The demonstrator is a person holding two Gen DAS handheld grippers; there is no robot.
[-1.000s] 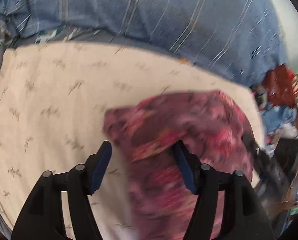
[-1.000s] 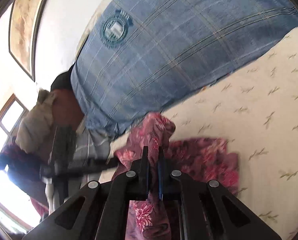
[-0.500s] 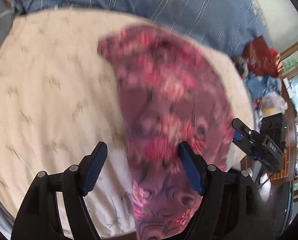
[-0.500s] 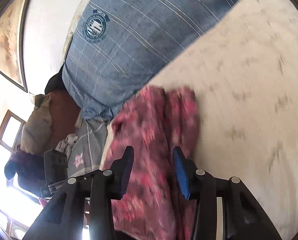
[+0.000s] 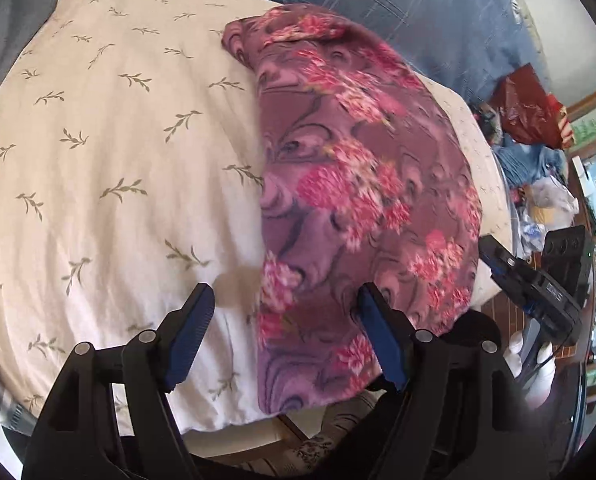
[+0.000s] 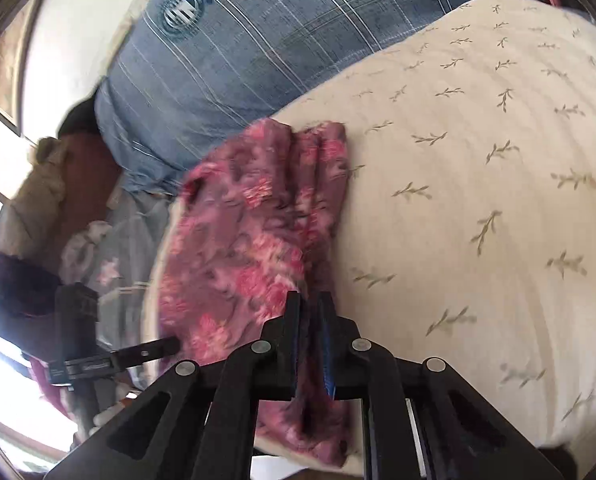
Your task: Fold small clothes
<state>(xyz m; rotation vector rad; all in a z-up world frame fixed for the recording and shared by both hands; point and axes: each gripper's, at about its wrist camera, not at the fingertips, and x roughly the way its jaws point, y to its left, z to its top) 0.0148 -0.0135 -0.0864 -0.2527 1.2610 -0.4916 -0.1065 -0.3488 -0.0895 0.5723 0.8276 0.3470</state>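
Observation:
A purple garment with pink flowers (image 5: 361, 184) lies flat along the right side of a cream leaf-print sheet (image 5: 110, 152). My left gripper (image 5: 286, 294) hovers open over its near left edge; the right finger is above the fabric, the left one above bare sheet. In the right wrist view the same garment (image 6: 242, 240) lies folded in layers. The jaws of my right gripper (image 6: 309, 304) are closing, and a fold of the garment's near edge is pinched between the blue pads. The right gripper (image 5: 493, 258) also shows at the right of the left wrist view, held by a white-gloved hand (image 5: 535, 364).
A blue plaid blanket (image 6: 282, 40) is bunched along the far side of the sheet. Past the bed's right edge lie a red bag (image 5: 529, 116) and mixed clutter (image 5: 545, 200). More clothes (image 6: 98, 256) are heaped beside the bed. The sheet's near edge (image 5: 226, 420) drops off just below my fingers.
The garment, held up by my shut right gripper, now lies flat. The right jaws opened and have narrowed onto its near edge. Both grippers drew back toward the near edge; the left stayed open.

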